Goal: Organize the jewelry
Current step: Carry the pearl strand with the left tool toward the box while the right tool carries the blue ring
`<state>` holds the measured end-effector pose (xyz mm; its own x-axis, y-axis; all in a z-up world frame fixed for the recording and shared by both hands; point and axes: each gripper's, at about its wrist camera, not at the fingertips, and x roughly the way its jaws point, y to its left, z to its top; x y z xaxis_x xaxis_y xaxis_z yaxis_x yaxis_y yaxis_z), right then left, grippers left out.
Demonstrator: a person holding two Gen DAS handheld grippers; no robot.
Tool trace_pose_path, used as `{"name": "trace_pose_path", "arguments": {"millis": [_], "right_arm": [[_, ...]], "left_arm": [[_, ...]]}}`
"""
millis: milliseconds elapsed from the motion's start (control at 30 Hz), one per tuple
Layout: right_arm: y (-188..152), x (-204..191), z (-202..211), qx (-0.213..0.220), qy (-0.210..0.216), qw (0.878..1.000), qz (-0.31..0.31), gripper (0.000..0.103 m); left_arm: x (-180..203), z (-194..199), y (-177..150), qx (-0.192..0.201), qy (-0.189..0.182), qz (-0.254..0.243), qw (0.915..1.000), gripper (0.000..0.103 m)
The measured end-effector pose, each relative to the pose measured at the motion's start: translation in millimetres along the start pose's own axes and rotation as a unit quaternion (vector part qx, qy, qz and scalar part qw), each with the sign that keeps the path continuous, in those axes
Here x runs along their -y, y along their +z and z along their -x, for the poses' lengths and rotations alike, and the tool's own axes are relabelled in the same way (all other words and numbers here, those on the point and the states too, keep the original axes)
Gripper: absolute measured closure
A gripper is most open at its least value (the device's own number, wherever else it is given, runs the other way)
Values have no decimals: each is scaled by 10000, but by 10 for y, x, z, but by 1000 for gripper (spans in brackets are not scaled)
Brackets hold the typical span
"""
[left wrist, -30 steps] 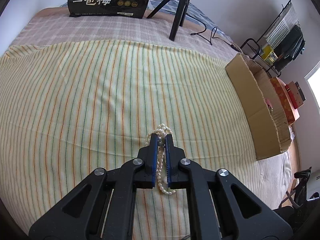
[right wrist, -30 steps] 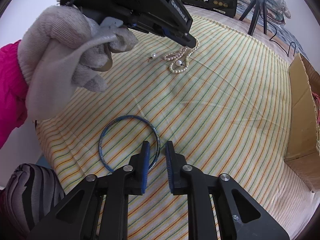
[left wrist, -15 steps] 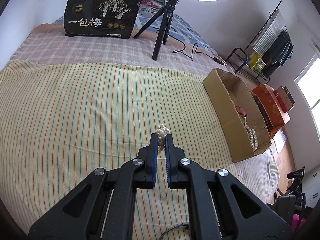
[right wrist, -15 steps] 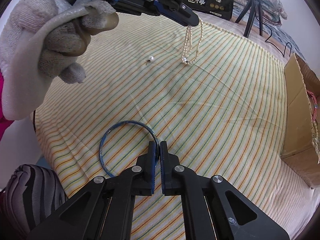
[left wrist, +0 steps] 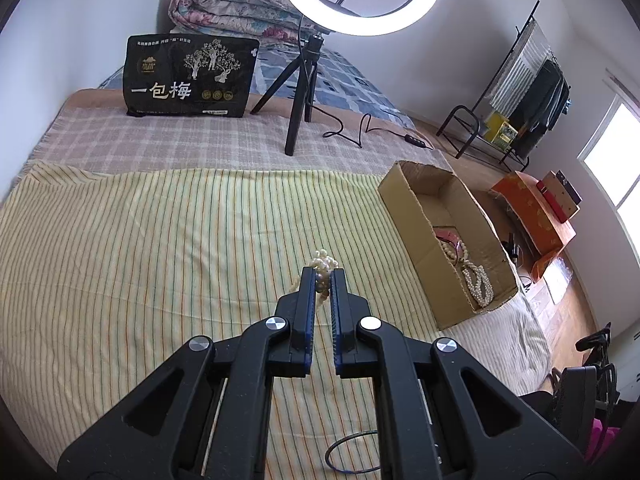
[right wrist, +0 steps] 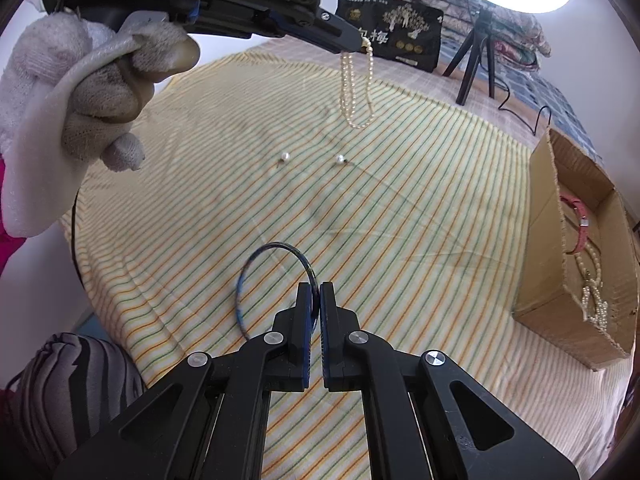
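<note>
A: Pearls (left wrist: 323,266) are clamped between the closed jaws of the left gripper (left wrist: 323,280); only a small cluster is seen at the tips in the left view.

B: More is shown in the right view: the strand (right wrist: 354,84) is seen hanging free in loops from the left gripper (right wrist: 362,45), well above the striped cloth (right wrist: 420,208). A gloved hand (right wrist: 100,92) is seen on its handle.

A: The right gripper (right wrist: 314,296) is closed on the blue bangle (right wrist: 256,264), whose rim is pinched between the pads; the far side of the ring is seen against the cloth. Its jaws have just been closing on that rim.

B: In the left view the bangle (left wrist: 352,454) is only partly seen, at the bottom edge.

A: Two loose pearls (right wrist: 285,156) are shown lying on the cloth in the right view alone, near each other, below the hanging strand.

B: The cardboard box (left wrist: 404,196) is seen at the right of the cloth in both views. Pearl strands (left wrist: 478,280) and a pink band (right wrist: 580,228) are seen lying inside.
</note>
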<state>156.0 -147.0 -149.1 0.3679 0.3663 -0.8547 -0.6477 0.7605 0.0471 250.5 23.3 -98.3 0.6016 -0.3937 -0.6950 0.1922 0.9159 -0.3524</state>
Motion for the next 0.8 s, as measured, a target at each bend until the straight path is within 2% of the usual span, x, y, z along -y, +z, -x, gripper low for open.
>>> {"name": "trace_pose_path", "arguments": {"millis": [500,800], "right_arm": [[7,86,492,515,-428,9977,-60,101],[-79,316,851,840,-754,9932,-295,101]], "left_arm": [[331,287,9,244,-172,-244,9993,98],[636,418,21,348,-378,-428,9978,98]]}}
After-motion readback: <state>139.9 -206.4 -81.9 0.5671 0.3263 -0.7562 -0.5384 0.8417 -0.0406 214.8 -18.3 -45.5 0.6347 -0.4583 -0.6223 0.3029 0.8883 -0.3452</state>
